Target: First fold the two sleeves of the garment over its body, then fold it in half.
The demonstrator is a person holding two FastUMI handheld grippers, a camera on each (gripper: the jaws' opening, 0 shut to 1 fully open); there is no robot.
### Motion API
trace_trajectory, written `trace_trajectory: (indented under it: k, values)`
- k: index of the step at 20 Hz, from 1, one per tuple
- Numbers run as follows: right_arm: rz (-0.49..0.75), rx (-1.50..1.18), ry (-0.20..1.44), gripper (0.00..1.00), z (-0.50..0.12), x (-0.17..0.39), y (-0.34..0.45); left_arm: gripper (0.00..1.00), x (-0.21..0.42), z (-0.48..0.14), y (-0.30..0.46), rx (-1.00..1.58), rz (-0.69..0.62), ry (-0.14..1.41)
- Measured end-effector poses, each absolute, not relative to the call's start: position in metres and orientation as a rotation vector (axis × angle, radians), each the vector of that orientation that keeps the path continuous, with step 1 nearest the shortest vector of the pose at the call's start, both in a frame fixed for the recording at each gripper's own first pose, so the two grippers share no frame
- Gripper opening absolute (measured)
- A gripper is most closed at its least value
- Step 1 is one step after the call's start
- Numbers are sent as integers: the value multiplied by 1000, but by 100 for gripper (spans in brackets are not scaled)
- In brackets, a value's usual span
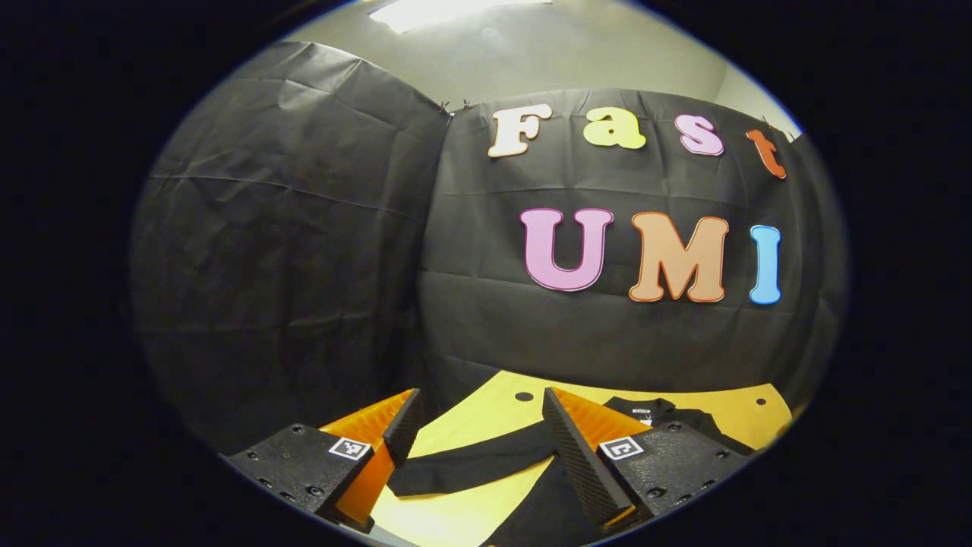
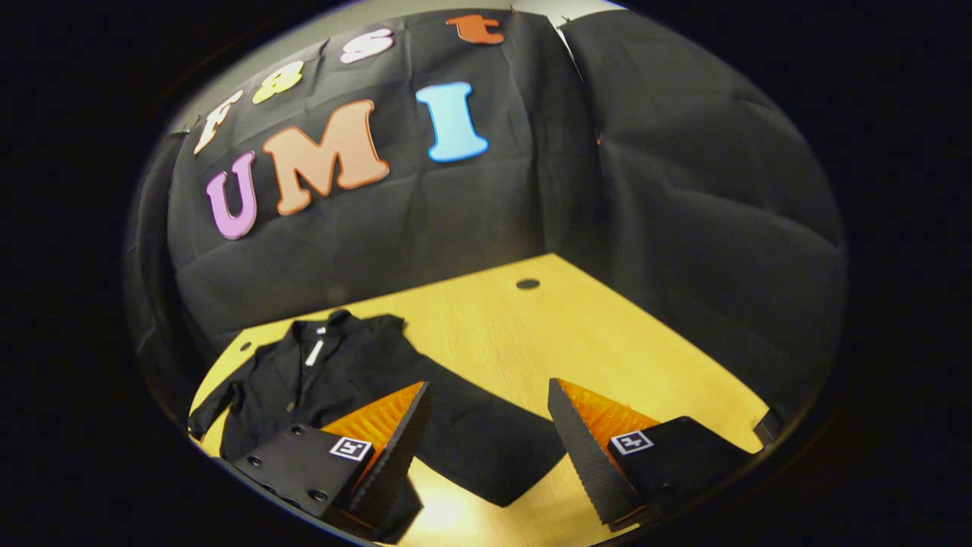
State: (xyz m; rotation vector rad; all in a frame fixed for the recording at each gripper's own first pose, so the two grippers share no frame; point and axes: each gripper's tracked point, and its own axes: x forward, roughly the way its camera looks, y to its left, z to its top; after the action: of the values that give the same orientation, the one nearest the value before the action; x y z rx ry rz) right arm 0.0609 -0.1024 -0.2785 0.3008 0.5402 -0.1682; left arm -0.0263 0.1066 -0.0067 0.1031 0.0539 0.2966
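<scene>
A black garment (image 2: 334, 380) lies flat on the yellow desk (image 2: 577, 334), collar toward the booth wall at the upper left of the right gripper view, body running down to the lower left. One sleeve (image 2: 486, 441) stretches out from the shoulder to the lower centre of that view, its cuff on bare desk between the fingers of the right hand-held gripper (image 2: 486, 441), which stands spread wide and holds nothing. In the left gripper view the other sleeve (image 1: 471, 463) lies across the lower centre of the frame, between the fingers of the left hand-held gripper (image 1: 486, 444), also spread and empty, with the collar at the lower right.

Neither sleeve looks folded yet, so the first step seems to be in hand. To do it well, each gripper should come down over its cuff, pinch only the sleeve's own layers near the end, lift just enough to clear the desk, and carry the cuff across so the sleeve lies flat over the chest. A grip too close to the shoulder would likely drag the body askew.

A small white tag (image 2: 313, 351) sits below the collar; nothing on it can be read. Each gripper carries square black-and-white markers (image 2: 632, 441), which are patterns, not words
</scene>
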Motion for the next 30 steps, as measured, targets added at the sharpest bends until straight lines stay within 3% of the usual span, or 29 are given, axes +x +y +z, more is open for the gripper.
trace_trajectory:
  k: [4,5,10,12,13,14,19,25,30]
  values:
    - [-154,287,630,93,-313,71,-104,92,-34,-16,103,96,309,73]
    - [-151,270,652,98,-326,67,-106,92,-35,-18,100,96,307,78]
    - [-140,211,732,98,-358,65,-107,93,-36,-27,97,116,312,106]
    - [-138,208,766,93,-370,65,-107,92,-37,-27,97,120,319,108]
    - [-141,211,795,98,-377,61,-108,93,-36,-26,95,119,317,107]
    - [-147,205,772,94,-379,64,-110,92,-37,-27,92,119,312,107]
    - [-136,137,750,98,-385,62,-107,92,-36,-35,85,116,302,123]
    - [-122,142,739,95,-384,63,-102,93,-38,-42,85,82,292,140]
    - [-68,118,732,49,-384,68,-85,89,-39,-48,84,49,278,151]
